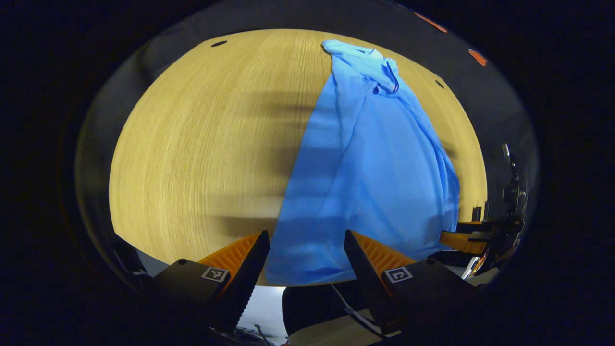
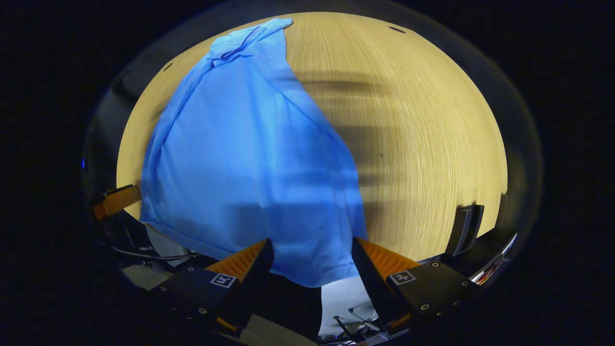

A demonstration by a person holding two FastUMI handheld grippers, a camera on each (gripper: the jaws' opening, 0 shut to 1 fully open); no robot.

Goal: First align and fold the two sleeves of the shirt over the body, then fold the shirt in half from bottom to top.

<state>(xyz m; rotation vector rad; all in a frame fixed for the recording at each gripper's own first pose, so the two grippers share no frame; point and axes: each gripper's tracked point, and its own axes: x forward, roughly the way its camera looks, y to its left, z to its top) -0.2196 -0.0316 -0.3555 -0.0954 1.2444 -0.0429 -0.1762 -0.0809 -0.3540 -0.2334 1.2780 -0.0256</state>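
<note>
The blue shirt (image 1: 370, 178) lies lengthwise on the round wooden table (image 1: 202, 144), collar at the far side and hem hanging a little over the near edge. It already looks narrowed, its side edges drawn in over the body, so I judge the sleeves to be folded and the bottom-to-top fold to be what remains.

Left of the shirt's hem, in the left gripper view, the left gripper (image 1: 306, 252) hovers just off the near table edge. Its jaws stand wide apart with the hem showing between them; they grasp nothing. Further right in that view, beside the shirt's right hem corner, the other gripper shows at the table edge.

In the right gripper view, the right gripper (image 2: 312, 262) sits at the hem's right-hand end, jaws likewise spread wide and holding nothing, the drooping hem corner just ahead of them.

The cloth looks thin, soft and light. I expect it to sag and crease readily, and to slide on the smooth wood. The sensible hold seems to be one pinch at each bottom corner, catching all the layers there, so the hem lifts evenly toward the collar (image 1: 384, 72).

No containers are on the table.
</note>
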